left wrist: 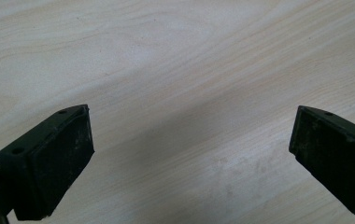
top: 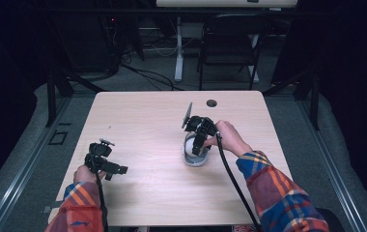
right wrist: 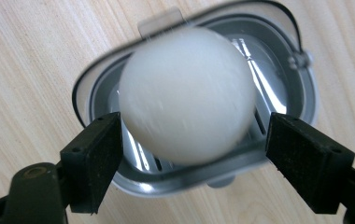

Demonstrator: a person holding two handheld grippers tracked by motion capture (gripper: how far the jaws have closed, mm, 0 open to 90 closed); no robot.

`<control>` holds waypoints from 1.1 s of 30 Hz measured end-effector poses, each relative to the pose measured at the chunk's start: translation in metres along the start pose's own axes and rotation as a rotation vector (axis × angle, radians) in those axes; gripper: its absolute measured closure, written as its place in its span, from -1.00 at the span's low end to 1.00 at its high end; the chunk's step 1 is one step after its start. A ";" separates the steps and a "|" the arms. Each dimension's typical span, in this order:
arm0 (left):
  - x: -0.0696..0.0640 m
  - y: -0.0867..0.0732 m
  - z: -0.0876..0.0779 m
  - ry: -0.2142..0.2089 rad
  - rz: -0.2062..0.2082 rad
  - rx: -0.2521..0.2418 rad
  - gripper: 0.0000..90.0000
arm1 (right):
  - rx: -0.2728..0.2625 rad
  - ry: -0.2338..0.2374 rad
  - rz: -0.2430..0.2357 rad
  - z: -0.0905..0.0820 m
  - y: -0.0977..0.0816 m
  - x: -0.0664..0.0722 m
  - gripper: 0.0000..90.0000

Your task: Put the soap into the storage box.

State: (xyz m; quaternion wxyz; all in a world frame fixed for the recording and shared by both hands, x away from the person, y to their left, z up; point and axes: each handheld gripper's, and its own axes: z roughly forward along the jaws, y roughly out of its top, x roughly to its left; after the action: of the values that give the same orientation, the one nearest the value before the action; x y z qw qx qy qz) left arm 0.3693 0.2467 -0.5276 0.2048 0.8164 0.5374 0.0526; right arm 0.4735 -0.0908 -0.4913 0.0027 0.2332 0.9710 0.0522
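From the high view, your bench (top: pixel 143 116) has wide bare wood toward its far edge and left half; a small round hole (top: pixel 212 103) sits near the far edge, right of centre; your left gripper (top: pixel 105 163) hangs near the left edge, close to the near-left corner, well apart from anything else; your right gripper (top: pixel 198 140) points down over a white egg (top: pixel 190 145) resting in a grey egg slicer (top: pixel 196 158), right of the bench's centre, with open wood all round it; beyond the far edge stand a dark folding chair (top: pixel 230 43) and a white desk leg (top: pixel 178 48).

In the left gripper view, your left gripper (left wrist: pixel 189 140) is released, jaws spread wide, bare wood grain beneath them.

In the right gripper view, your right gripper (right wrist: pixel 192 140) is released too; its jaws flank the egg (right wrist: pixel 187 93), the left one just beside it, the right one clearly apart; the egg sits on the wires of the slicer (right wrist: pixel 301 93), whose rim and small front tab are plain here, unlike from above.
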 end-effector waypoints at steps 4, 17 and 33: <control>0.000 0.000 0.001 0.000 0.001 0.004 -1.00 | -0.026 -0.011 0.002 -0.007 -0.004 0.002 -0.65; 0.000 0.000 0.000 -0.002 0.001 0.005 -1.00 | -0.088 -0.015 0.011 -0.035 -0.026 0.008 -0.89; 0.000 0.000 0.001 0.001 -0.002 0.008 -1.00 | -0.096 -0.057 0.059 -0.049 -0.078 0.001 -1.00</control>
State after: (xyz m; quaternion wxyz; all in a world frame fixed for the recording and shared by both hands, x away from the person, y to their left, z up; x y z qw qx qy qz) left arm 0.3693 0.2461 -0.5283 0.2013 0.8165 0.5387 0.0506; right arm 0.4355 -0.1640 -0.4503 0.0400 0.2628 0.9596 0.0921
